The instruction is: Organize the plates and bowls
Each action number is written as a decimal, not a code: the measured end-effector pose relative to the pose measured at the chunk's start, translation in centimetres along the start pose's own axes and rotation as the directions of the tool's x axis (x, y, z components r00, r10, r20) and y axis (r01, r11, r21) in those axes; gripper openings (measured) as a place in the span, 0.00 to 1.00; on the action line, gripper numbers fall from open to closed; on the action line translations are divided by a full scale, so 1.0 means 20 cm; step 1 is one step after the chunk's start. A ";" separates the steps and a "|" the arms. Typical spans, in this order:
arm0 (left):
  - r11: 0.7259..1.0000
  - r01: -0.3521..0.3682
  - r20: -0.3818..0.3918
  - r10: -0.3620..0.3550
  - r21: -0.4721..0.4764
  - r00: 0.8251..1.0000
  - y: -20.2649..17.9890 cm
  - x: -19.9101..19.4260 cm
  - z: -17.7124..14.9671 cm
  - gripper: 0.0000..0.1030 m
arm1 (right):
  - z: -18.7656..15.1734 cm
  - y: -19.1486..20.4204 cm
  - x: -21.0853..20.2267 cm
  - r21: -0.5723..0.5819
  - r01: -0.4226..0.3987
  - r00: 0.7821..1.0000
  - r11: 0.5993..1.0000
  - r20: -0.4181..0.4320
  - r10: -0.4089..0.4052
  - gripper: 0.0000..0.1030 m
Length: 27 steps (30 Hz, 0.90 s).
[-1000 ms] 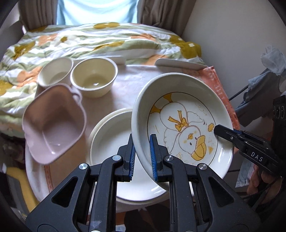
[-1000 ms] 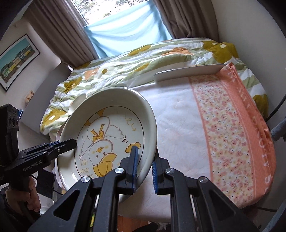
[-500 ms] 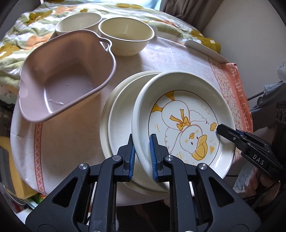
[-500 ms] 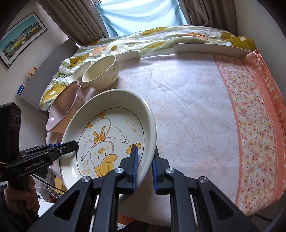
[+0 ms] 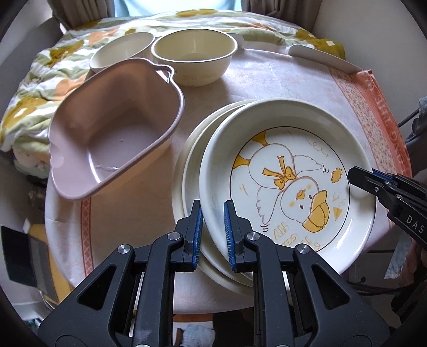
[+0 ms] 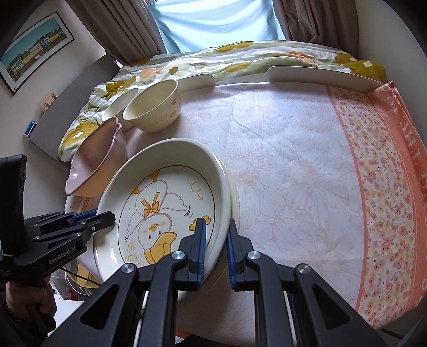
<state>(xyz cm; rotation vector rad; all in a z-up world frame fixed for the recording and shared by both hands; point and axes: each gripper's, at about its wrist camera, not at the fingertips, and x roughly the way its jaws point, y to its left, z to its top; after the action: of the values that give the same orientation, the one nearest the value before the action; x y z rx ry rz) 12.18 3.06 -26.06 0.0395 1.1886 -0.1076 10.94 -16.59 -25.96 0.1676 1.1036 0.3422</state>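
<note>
Lowered since a second ago, the duck plate (image 5: 288, 176) now sits on the stack of plain plates (image 5: 186, 165) at the near edge of the round table (image 6: 293, 160), no longer tilted above it. Both grippers clamp its rim from opposite sides: the left gripper (image 5: 212, 229) with its narrow blue pads (image 5: 197, 232) on the near-left edge, the right gripper (image 6: 215, 248) pinching the other side.

A white cloth with a faint flower pattern and an orange floral border (image 6: 387, 213) (lettering runs along it) covers the table. Left of the stack a pink bowl (image 5: 112, 128) leans tilted, and behind it two cream bowls (image 5: 194, 58) stand side by side. Beyond lies a bed with a yellow-and-green flowered quilt (image 6: 240, 56), then brown curtains (image 6: 125, 24) and a bright window. A framed picture (image 6: 34, 48) hangs on the left wall.
</note>
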 end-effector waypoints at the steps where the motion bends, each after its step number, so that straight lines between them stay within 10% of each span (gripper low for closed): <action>1: 1.000 -0.022 0.004 0.022 0.010 1.000 -0.01 -0.01 0.00 0.14 | 0.00 0.00 0.00 -0.001 -0.002 1.000 1.000 0.001 0.002 0.13; 27: 0.964 -0.246 -0.058 0.252 0.101 0.966 -0.17 0.04 0.05 0.16 | 0.01 0.00 -0.03 -0.011 -0.008 1.000 1.000 0.019 0.009 0.13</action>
<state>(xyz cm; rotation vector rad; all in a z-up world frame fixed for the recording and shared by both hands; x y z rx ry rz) 13.01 -0.46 -26.31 0.2762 1.2389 0.0607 10.81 -16.83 -25.42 0.1652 1.0820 0.3537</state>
